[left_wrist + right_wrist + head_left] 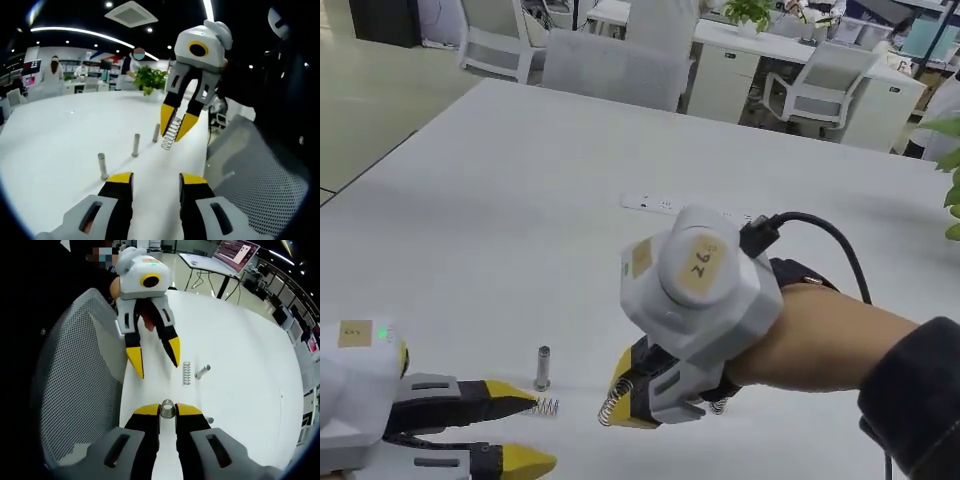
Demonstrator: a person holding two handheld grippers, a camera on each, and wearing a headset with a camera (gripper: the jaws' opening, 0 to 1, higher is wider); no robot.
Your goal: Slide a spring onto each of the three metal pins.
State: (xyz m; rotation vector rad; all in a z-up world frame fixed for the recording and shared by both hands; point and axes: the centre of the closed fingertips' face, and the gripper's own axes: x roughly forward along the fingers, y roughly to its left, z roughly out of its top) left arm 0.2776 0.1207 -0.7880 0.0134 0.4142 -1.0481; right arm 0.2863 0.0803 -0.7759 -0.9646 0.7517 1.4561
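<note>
Right gripper view: right gripper closed firmly on a spring, coil seen end-on between the two yellow tips. Straight ahead of these tips, left gripper pointing back toward them, jaws wide apart, nothing held between. Just beside one of its tips, a second spring lying flat on the white table, and close next to it one metal pin. To the left of the closed jaws, mesh back of a chair. Left gripper view: left gripper with own jaws apart and bare table between; ahead and slightly left, three pins standing upright in one row leading away from the gripper. Beyond the row and higher, right gripper hanging tips-down, spring clamped between its tips, free lower end just beside the farthest pin; touching or not, impossible to tell. To the right, the mesh chair. Head view: second spring at the tip of the upper jaw of left gripper, one pin upright just beyond it, right gripper near on the far side of that spring, carried by a hand in a dark sleeve.
</note>
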